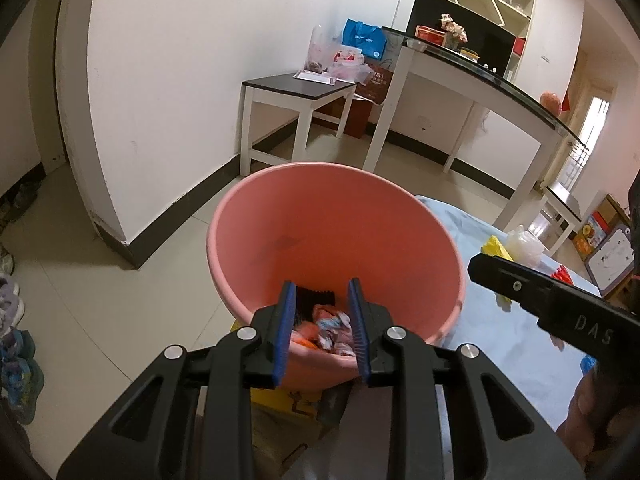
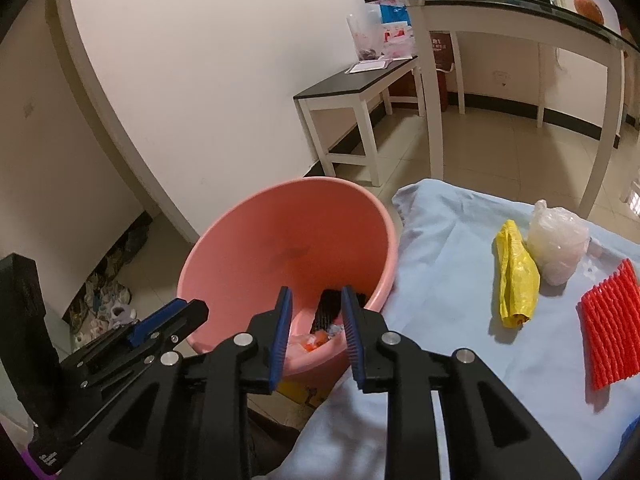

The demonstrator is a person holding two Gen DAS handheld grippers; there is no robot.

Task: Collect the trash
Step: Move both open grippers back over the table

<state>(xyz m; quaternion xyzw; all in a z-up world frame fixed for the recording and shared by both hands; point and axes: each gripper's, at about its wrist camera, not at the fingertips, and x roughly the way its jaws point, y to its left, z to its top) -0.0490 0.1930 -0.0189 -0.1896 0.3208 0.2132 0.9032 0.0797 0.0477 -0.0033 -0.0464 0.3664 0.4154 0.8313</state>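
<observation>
A pink basin [image 1: 340, 232] [image 2: 280, 232] stands at the left edge of a table covered with a light blue cloth [image 2: 448, 264]. Crumpled wrappers [image 1: 328, 326] [image 2: 316, 338] and a black ridged piece [image 1: 316, 298] [image 2: 328, 308] lie at its bottom. My left gripper [image 1: 320, 286] hovers open over the basin's near rim with nothing between its blue pads. Beside it my right gripper [image 2: 315, 292] is also open and empty above the rim. On the cloth lie a yellow plastic bag [image 2: 516, 280], a clear plastic bag [image 2: 558, 240] and a red foam net [image 2: 608, 324].
A yellow box [image 2: 304, 394] sits under the basin. A low white bench with a dark top [image 1: 296, 88] stands by the wall. Behind it is a tall glass-topped table [image 1: 480, 76]. Shoes [image 2: 108, 300] lie on the tiled floor at the left.
</observation>
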